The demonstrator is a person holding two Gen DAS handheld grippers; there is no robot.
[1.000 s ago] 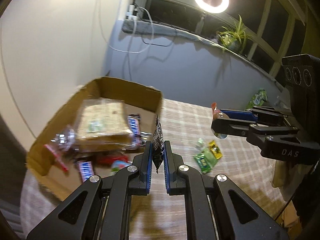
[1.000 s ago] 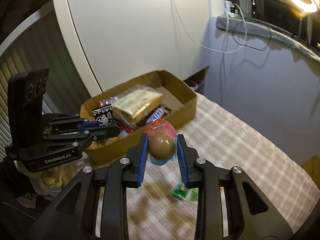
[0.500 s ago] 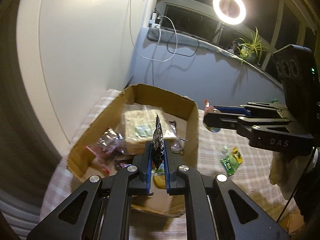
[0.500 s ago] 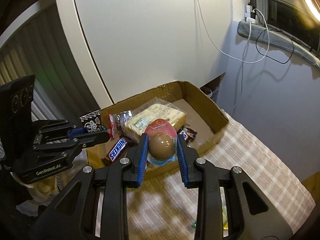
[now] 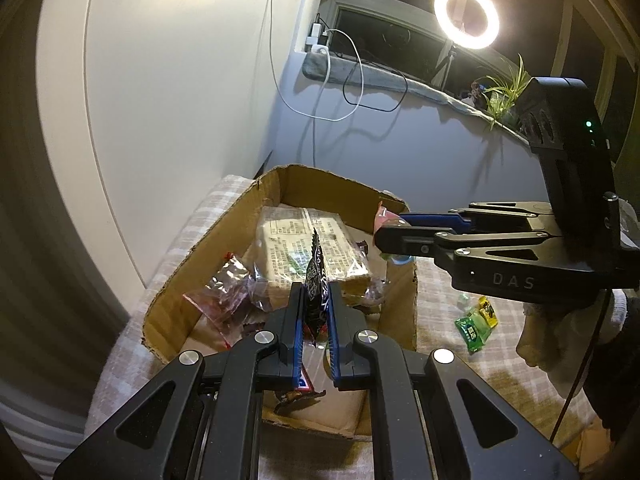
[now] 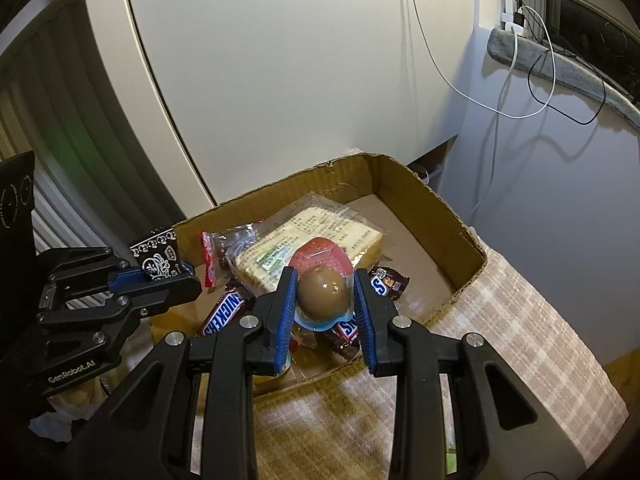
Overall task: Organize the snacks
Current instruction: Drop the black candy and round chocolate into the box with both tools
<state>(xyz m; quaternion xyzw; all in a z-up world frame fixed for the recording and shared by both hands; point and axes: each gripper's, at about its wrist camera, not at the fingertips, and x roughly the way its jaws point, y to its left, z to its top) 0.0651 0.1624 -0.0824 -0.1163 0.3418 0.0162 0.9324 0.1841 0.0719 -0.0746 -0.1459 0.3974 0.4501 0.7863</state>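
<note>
Left tongs (image 5: 316,300) pinch black printed sachet (image 5: 315,280); right tongs (image 6: 324,300) clamp glossy brown egg (image 6: 323,290)

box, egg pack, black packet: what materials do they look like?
Box: brown corrugated cardboard, matte, with ragged fluted edges. Egg pack: likely clear glossy plastic film, red at the top, tight over a brown egg; highlights show. Black packet: probably printed plastic or foil film, thin, with a serrated edge.

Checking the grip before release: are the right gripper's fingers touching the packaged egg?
Touching. In the right wrist view, the right gripper has both blue pads pressed against the packaged egg, with no gap on either side.
</note>
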